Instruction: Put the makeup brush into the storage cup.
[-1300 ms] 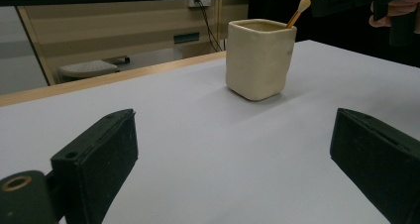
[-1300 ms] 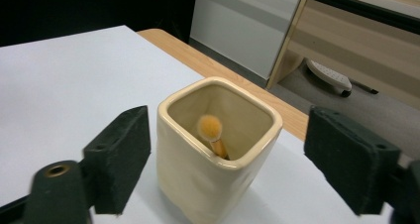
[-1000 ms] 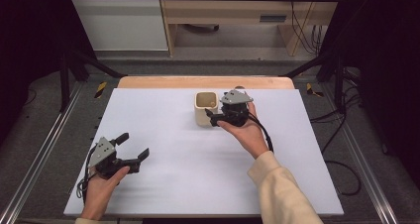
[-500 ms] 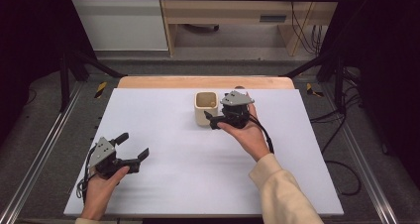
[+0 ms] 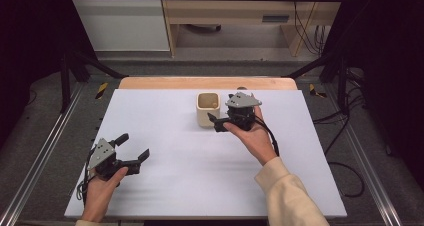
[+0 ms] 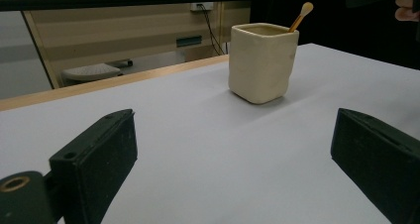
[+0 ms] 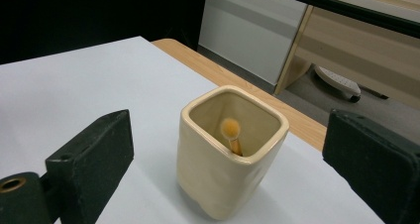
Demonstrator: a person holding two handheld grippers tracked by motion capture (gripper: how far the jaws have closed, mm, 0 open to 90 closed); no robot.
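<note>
While the person's left hand (image 5: 100, 193) rests at the near left corner of the white table (image 5: 165, 186), the left gripper (image 5: 131, 149) that it carries lies low over the surface with its jaws spread wide and nothing between them. Seen along those jaws in the left gripper view, bare tabletop runs ahead to the cream cup (image 6: 261, 61), which stands well apart from this gripper.

Farther across the table, the right hand (image 5: 255, 136) reaches in from a pale sleeve (image 5: 290, 196) and holds the right gripper (image 5: 214, 119) just beside the cup (image 5: 208, 109), on the cup's right as the high view shows it. Its jaws have just been opening and now stand wide. In the right gripper view the cup (image 7: 225, 154) sits between the two black jaws, with open space on either side and neither pad touching its walls.

Upright on the table toward the far middle, the cup is a square-mouthed ceramic vessel with rounded corners. Inside it leans a thin stick with a rounded yellow tip (image 7: 231, 130); from the left gripper view that tip (image 6: 306, 8) pokes above the rim at the cup's far right corner.

Beyond the cup, the wooden edge (image 5: 200, 82) of the table shows past the white sheet, and behind it stands a light wooden desk (image 5: 250, 11) on the floor.
</note>
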